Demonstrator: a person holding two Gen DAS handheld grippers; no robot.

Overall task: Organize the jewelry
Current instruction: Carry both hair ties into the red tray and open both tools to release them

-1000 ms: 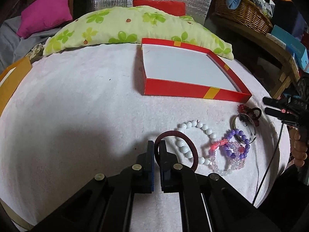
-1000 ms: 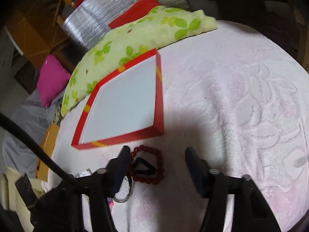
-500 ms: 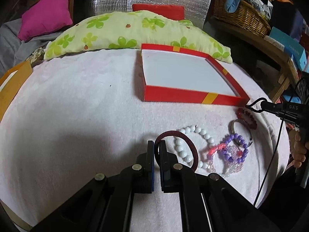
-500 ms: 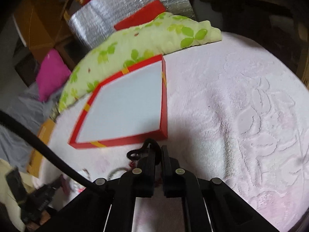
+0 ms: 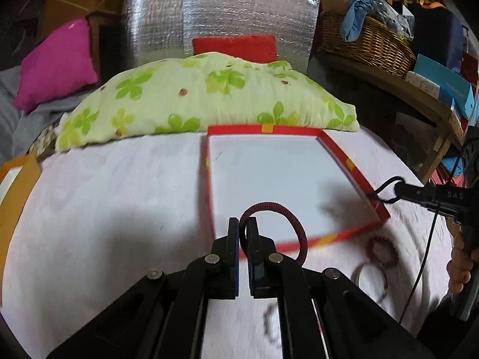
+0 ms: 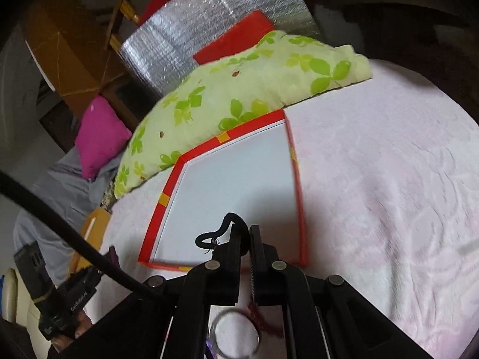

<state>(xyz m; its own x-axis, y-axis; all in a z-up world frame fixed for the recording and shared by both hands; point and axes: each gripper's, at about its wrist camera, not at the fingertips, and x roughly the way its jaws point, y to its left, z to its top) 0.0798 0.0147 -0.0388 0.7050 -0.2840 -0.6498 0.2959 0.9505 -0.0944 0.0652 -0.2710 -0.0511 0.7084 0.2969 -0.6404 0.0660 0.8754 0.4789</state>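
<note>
Jewelry: dark-red corded hair band [image 5: 280,218], looped.

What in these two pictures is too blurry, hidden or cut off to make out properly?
- Left wrist view: the jewelry left on the white cover is smeared by motion; single pieces cannot be told apart.
- Left wrist view: the dark red band runs behind the left tool, hiding its lower part.
- Right wrist view: the right tool covers most of the black loop.
- Right wrist view: the silver ring is blurred and cut by the bottom edge.

Pink textured blanket [image 5: 104,197] covers the surface. Green floral pillow [image 5: 209,95] at 12 o'clock, silver foil panel [image 5: 218,15] behind it. Magenta cushion [image 5: 57,62] at 10, wicker basket [image 5: 368,42] on wooden shelf [image 5: 419,95] at 2.
</note>
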